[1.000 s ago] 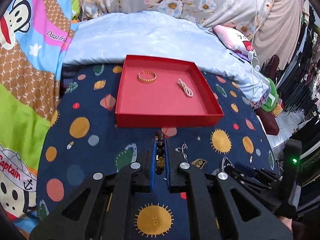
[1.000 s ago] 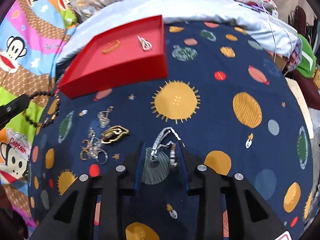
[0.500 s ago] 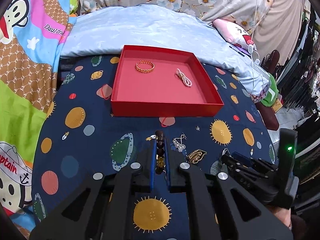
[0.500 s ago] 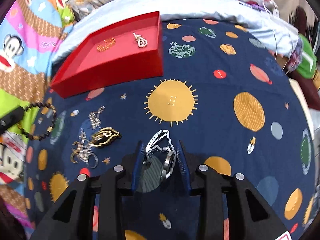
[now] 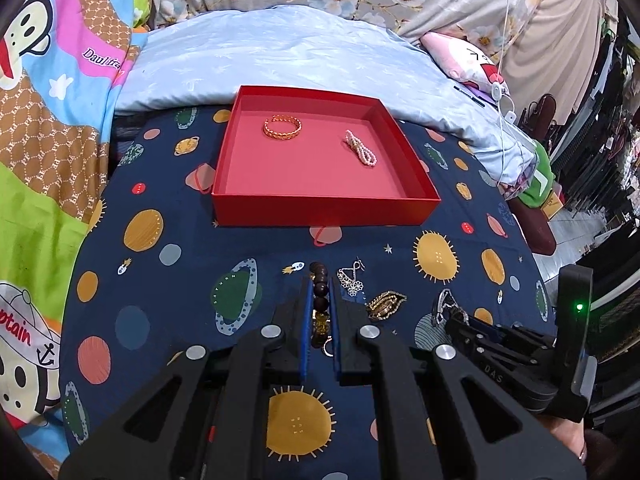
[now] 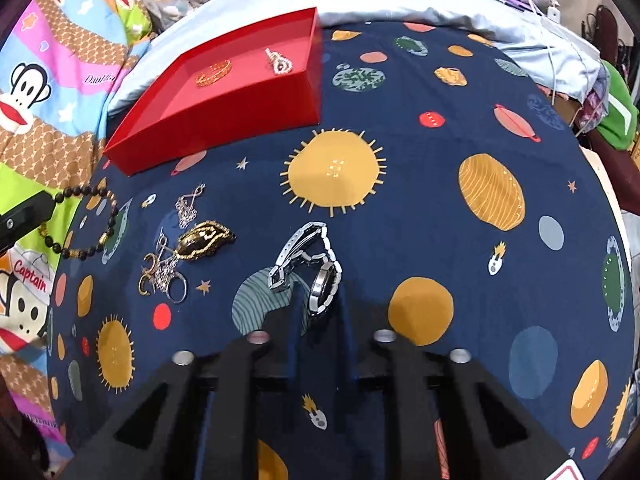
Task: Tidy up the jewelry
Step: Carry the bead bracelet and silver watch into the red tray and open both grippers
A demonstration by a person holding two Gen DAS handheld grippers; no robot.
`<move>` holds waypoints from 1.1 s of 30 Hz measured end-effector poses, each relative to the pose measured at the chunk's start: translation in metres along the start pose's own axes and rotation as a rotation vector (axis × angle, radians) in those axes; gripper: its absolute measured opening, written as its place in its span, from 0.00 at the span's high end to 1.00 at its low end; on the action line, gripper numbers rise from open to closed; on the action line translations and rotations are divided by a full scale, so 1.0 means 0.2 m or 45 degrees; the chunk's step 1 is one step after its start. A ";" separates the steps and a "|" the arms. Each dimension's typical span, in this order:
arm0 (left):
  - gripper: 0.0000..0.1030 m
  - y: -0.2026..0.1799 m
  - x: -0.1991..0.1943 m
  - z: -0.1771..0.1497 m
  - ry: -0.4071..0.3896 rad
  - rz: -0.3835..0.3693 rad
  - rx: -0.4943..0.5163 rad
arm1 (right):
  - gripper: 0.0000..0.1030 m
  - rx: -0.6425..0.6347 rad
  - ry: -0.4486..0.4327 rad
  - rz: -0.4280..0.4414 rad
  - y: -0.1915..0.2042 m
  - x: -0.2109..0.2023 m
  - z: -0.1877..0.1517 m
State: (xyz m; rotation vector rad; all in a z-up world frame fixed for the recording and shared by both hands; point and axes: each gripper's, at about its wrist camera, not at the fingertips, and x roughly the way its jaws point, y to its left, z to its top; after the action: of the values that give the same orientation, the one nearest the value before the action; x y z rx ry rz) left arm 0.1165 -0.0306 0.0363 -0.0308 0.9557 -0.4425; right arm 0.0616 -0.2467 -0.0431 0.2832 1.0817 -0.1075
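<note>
Our left gripper pinches the bead bracelet, with the red tray ahead. Our right gripper clamps the watch, brooch to its left.

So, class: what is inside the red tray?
Inside the red tray lie a gold bracelet and a looped pearl strand, apart from each other. The near wall hides a thin strip of the floor.
</note>
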 end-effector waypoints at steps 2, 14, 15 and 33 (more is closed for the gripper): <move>0.93 0.00 0.00 0.00 -0.001 0.003 -0.002 | 0.92 0.018 -0.001 0.018 -0.01 0.00 0.00; 0.93 0.01 -0.06 0.06 -0.038 -0.017 0.007 | 0.92 0.014 -0.147 0.156 0.08 -0.27 0.11; 0.93 0.01 -0.07 0.07 -0.043 -0.021 0.009 | 0.92 0.007 -0.164 0.168 0.10 -0.30 0.13; 0.93 -0.01 0.11 0.67 -0.152 -0.075 0.079 | 0.92 -0.190 -0.299 0.333 0.42 -0.32 0.89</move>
State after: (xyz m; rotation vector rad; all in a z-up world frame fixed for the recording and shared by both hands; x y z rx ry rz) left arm 0.2333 -0.0631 0.0966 -0.0286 0.8252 -0.5189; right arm 0.2013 -0.2196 0.1064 0.2678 0.8074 0.1697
